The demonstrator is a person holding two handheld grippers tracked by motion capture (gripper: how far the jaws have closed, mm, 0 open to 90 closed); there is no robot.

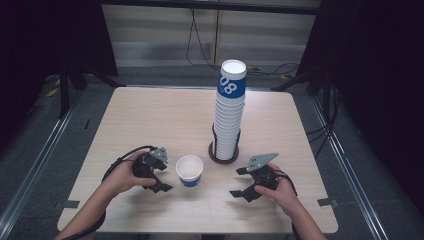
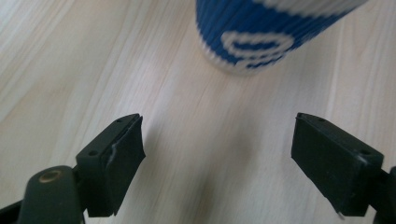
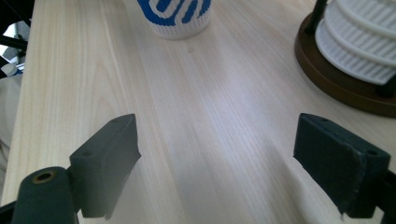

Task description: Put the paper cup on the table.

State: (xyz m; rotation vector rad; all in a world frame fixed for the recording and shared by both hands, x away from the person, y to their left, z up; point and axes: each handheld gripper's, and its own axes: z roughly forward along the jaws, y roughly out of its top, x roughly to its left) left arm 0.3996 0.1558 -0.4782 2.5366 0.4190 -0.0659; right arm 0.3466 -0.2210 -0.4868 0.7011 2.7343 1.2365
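The single cup [image 1: 189,170] stands upright on the table [image 1: 150,115], at about seven o'clock from the cup stack [image 1: 229,112] in its brown holder [image 1: 223,156], apparently set apart from it. The left gripper [image 1: 159,177], jaws spread and empty, sits at the cup's nine o'clock, likely aligned for a grasp. The right gripper [image 1: 242,181], equally spread and empty, waits at four o'clock, clear of the stack.

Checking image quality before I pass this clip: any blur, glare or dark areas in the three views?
High view: table evenly lit, surroundings almost black, cup stack sharp. Left gripper view: cup soft and cut off at the top, wood grain smeared, jaws crisp. Right gripper view: pale glare patch on the wood, cup and stack base slightly soft.
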